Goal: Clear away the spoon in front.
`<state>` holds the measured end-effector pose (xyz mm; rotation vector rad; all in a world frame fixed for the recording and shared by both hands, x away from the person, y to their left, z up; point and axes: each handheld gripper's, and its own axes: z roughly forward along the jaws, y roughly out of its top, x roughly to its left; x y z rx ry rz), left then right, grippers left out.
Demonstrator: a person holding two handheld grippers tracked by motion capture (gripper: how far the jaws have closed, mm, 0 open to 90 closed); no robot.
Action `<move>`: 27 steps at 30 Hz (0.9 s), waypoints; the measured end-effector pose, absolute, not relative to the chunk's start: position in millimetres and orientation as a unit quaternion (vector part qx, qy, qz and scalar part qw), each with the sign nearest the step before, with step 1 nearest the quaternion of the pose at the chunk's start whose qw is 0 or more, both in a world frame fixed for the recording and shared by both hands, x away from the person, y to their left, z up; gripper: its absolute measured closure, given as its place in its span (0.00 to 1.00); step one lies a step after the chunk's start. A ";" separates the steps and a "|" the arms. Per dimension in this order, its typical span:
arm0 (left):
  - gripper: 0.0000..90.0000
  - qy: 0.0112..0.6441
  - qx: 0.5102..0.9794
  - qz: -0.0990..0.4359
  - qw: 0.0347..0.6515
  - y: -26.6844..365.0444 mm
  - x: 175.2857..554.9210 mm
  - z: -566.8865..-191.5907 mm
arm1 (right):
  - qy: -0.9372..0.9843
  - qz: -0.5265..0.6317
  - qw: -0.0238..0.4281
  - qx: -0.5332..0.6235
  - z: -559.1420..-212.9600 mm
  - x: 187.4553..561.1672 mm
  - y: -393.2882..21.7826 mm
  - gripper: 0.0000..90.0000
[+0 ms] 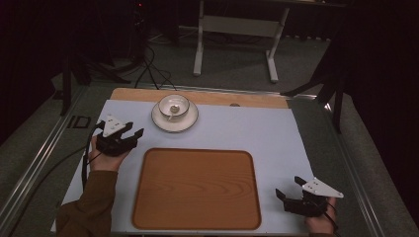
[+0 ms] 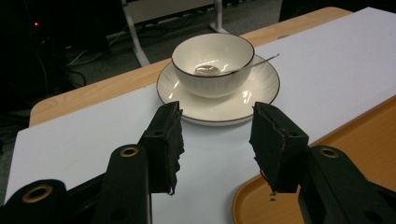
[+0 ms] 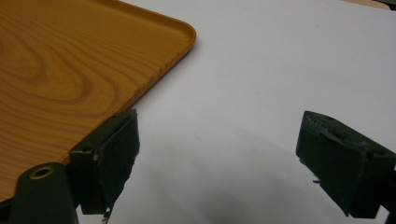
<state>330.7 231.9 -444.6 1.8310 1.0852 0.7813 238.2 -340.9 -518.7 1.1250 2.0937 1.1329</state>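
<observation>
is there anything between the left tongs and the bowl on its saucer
Nothing visible. The left tongs stand open, aimed at the bowl on its saucer, with only bare white mat between them. The tray lies off to one side.

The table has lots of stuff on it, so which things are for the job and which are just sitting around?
For the job:
- bowl, with a spoon in it
- saucer under the bowl
- left hand-held gripper, open, pointing at them

Just lying about:
- wooden tray, nothing on it
- right hand-held gripper, open over the white mat
- stand legs behind the table
</observation>
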 end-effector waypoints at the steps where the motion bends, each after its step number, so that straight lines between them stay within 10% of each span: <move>1: 0.58 0.434 0.732 0.312 0.423 231.9 330.7 -444.6 | 0.770 0.416 0.252 0.414 -518.7 238.2 -340.9 0.15; 27: 0.57 0.416 0.747 0.299 0.424 207.7 365.3 -446.3 | 0.769 0.419 0.252 0.412 -518.5 238.0 -341.4 0.15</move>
